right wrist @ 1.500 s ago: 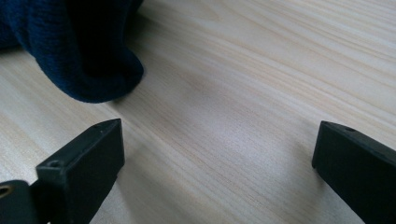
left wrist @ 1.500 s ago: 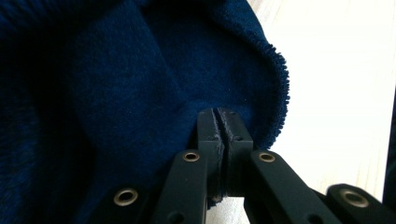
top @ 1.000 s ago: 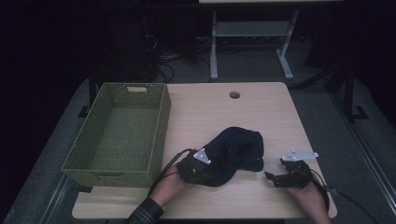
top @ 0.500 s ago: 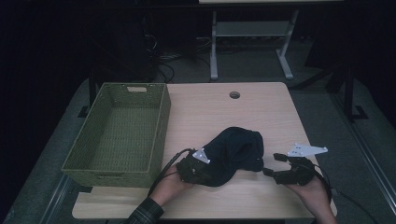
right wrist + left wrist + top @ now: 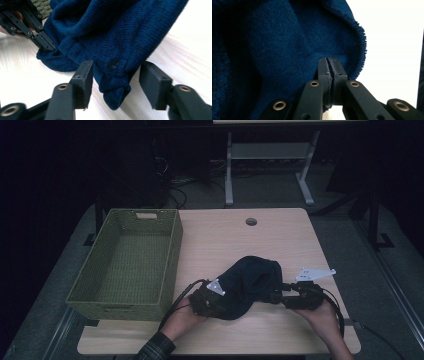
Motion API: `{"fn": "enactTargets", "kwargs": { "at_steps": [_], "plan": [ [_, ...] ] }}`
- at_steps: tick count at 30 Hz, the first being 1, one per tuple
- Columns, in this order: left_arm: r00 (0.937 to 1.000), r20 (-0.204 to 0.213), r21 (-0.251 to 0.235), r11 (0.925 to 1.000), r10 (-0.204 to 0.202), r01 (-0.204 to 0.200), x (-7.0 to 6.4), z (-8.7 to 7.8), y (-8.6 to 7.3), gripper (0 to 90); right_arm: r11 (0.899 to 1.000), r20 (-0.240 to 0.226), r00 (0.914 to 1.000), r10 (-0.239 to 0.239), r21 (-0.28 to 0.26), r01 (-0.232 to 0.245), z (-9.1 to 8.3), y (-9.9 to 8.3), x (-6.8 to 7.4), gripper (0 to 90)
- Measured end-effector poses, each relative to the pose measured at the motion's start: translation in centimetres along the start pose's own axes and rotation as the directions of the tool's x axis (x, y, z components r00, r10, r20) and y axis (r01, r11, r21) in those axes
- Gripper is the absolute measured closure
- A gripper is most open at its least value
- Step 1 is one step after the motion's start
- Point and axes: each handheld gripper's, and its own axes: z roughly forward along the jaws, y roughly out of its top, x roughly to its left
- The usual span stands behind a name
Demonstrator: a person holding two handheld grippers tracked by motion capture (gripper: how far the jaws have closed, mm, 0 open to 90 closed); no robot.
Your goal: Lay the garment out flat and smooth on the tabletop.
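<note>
While the left gripper (image 5: pixel 332 75) pinches the fuzzy navy knit garment (image 5: pixel 250 282), the right gripper (image 5: pixel 115 82) straddles its buttoned corner, spread.

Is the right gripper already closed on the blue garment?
No, the right gripper is open, its jaws standing apart on either side of a fold of the blue garment.

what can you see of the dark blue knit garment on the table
The dark blue knit garment is a soft, ribbed wool-like piece lying bunched on the wooden table, right of the green basket. A small dark button sits near one hanging corner. The left hand-held gripper is shut on a fuzzy edge fold. The right hand-held gripper is open, its jaws either side of the buttoned corner.
</note>
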Motion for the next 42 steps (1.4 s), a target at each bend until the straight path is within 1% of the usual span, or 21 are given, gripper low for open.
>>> {"fn": "enactTargets", "kwargs": {
  "at_steps": [3,7,9,14,16,18,19,21,22,23,25,26,27,29,30,31,33,36,38,40,42],
  "plan": [
    [1.0000,0.003,-0.001,1.0000,0.000,0.000,0.1,0.0,0.0,87.9,1.000,-0.016,0.9999,-0.004,0.004,0.004,0.1,0.1,0.1,64.2],
    [1.0000,0.005,-0.001,1.0000,0.000,0.000,0.1,0.0,0.0,88.0,1.000,-0.010,0.9998,-0.015,-0.006,0.015,-0.3,0.2,0.2,75.1],
    [1.0000,0.004,-0.001,1.0000,0.000,0.000,0.1,0.0,0.0,88.0,1.000,-0.008,0.9999,-0.013,-0.006,0.013,-0.4,0.3,0.2,75.7],
    [1.0000,0.000,-0.004,1.0000,-0.005,0.005,0.0,0.0,0.0,88.0,0.999,0.008,0.9993,-0.035,0.007,0.035,-0.8,1.2,0.4,76.2],
    [1.0000,0.000,-0.004,1.0000,-0.003,0.003,0.0,0.0,0.0,88.0,0.999,0.012,0.9991,-0.039,-0.001,0.039,-1.0,1.4,0.4,76.2],
    [1.0000,0.000,-0.004,1.0000,-0.003,0.003,0.0,0.0,0.0,88.0,0.999,0.014,0.9992,-0.038,0.000,0.038,-1.1,1.6,0.3,76.4],
    [1.0000,0.000,-0.005,1.0000,-0.003,0.003,0.0,0.0,0.0,88.0,1.000,0.014,0.9995,-0.028,-0.005,0.028,-1.4,1.9,0.3,76.5],
    [1.0000,-0.003,-0.004,1.0000,-0.001,0.001,0.0,0.0,0.0,88.0,0.999,0.017,0.9994,-0.031,-0.008,0.032,-1.5,2.1,0.3,76.6],
    [1.0000,-0.004,-0.004,1.0000,0.000,0.000,0.0,0.0,0.0,88.0,0.999,0.021,0.9990,-0.040,-0.015,0.040,-1.6,2.4,0.2,76.6],
    [1.0000,-0.003,-0.003,1.0000,0.001,-0.001,0.0,0.0,0.0,88.0,0.999,0.025,0.9989,-0.039,-0.018,0.039,-1.8,2.8,0.1,76.7],
    [1.0000,-0.001,-0.003,1.0000,0.001,-0.001,0.0,0.0,0.0,88.0,0.999,0.027,0.9989,-0.039,-0.017,0.039,-1.9,3.0,0.0,76.7],
    [1.0000,0.000,-0.001,1.0000,0.008,-0.008,0.1,0.0,0.0,88.0,0.999,0.030,0.9989,-0.037,-0.019,0.038,-2.0,3.3,-0.1,76.7],
    [1.0000,0.005,-0.002,1.0000,0.002,-0.002,0.1,0.0,0.0,88.0,0.999,0.033,0.9989,-0.034,-0.023,0.035,-2.1,3.5,-0.2,76.7],
    [1.0000,0.002,-0.002,1.0000,0.006,-0.006,0.1,0.0,0.1,88.0,0.999,0.051,0.9979,-0.041,-0.029,0.043,-2.5,4.4,-0.4,76.9],
    [1.0000,0.002,-0.002,1.0000,0.006,-0.006,0.1,0.0,0.1,88.0,0.999,0.051,0.9979,-0.041,-0.029,0.043,-2.5,4.4,-0.4,76.9],
    [1.0000,-0.001,-0.005,1.0000,0.009,-0.009,0.0,0.0,0.1,88.0,0.998,0.061,0.9972,-0.044,-0.033,0.046,-2.9,4.9,-0.5,76.9],
    [1.0000,-0.001,-0.011,0.9999,0.002,-0.002,0.0,0.1,0.0,88.0,0.998,0.067,0.9965,-0.049,-0.030,0.051,-3.0,5.2,-0.6,76.9],
    [1.0000,0.001,-0.005,1.0000,0.005,-0.005,0.0,0.0,0.0,88.0,0.998,0.086,0.9949,-0.053,-0.038,0.056,-3.5,6.0,-0.8,77.1],
    [1.0000,0.003,-0.005,1.0000,0.002,-0.002,0.0,0.0,0.0,88.0,0.997,0.106,0.9926,-0.059,-0.048,0.064,-3.9,6.9,-1.2,77.2],
    [1.0000,0.003,-0.004,1.0000,0.002,-0.002,0.1,0.0,0.0,88.0,0.997,0.111,0.9919,-0.061,-0.046,0.066,-4.1,7.2,-1.4,77.3],
    [1.0000,0.002,-0.003,1.0000,0.004,-0.004,0.1,0.0,0.0,88.0,0.997,0.129,0.9898,-0.060,-0.047,0.067,-4.3,7.8,-1.7,77.4]
  ]
}}
